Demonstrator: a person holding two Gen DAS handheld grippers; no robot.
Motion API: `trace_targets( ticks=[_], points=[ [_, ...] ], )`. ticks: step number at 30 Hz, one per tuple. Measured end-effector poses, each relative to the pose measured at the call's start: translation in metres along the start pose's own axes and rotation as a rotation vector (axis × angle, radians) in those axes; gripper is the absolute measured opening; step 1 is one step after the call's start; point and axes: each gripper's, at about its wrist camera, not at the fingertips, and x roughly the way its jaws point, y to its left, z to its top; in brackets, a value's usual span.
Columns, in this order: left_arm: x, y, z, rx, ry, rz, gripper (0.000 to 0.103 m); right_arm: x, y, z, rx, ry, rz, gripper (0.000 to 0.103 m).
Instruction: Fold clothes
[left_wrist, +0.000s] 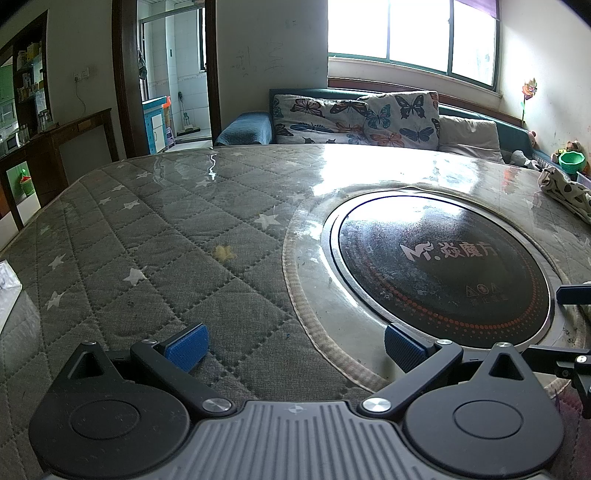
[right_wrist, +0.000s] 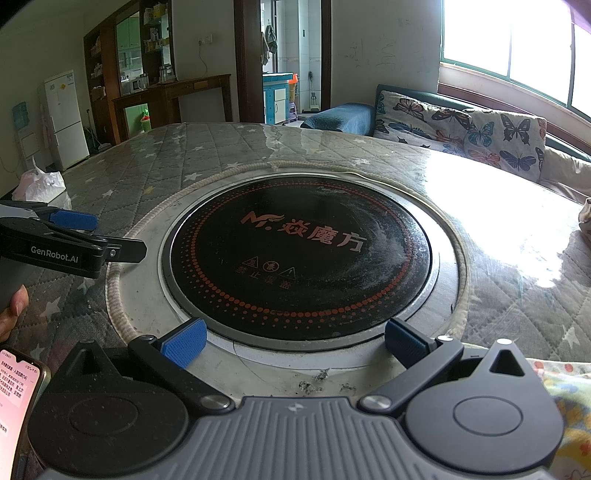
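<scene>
In the left wrist view, the left gripper is being held low over the desk, its blue-padded fingers spread wide with nothing between them. The desk is being covered by a grey quilted cloth with white stars under a glossy clear sheet. A round black cooktop is sitting set into the desk at right. A spotted garment is lying crumpled at the far right edge of the desk, well apart from the fingers. Butterfly-print cushions are resting on a sofa beyond the desk, under a bright window.

In the right wrist view, the right gripper is being held just near the cooktop, fingers spread wide and empty. The left gripper is being seen at left (side-on, so its spread cannot be told here). A hand and a lit phone are showing at the near left corner. A patterned cloth is lying at the near right edge, and a white fridge is standing far left.
</scene>
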Motion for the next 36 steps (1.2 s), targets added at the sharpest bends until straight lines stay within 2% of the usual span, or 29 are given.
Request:
trace_targets(
  ticks=[36],
  points=[
    [-0.0007,-0.0011,0.0001,0.008,0.004,0.006,0.103,0.0001,-0.0001,0.0001,0.000,0.000,0.000,0.103]
  ],
)
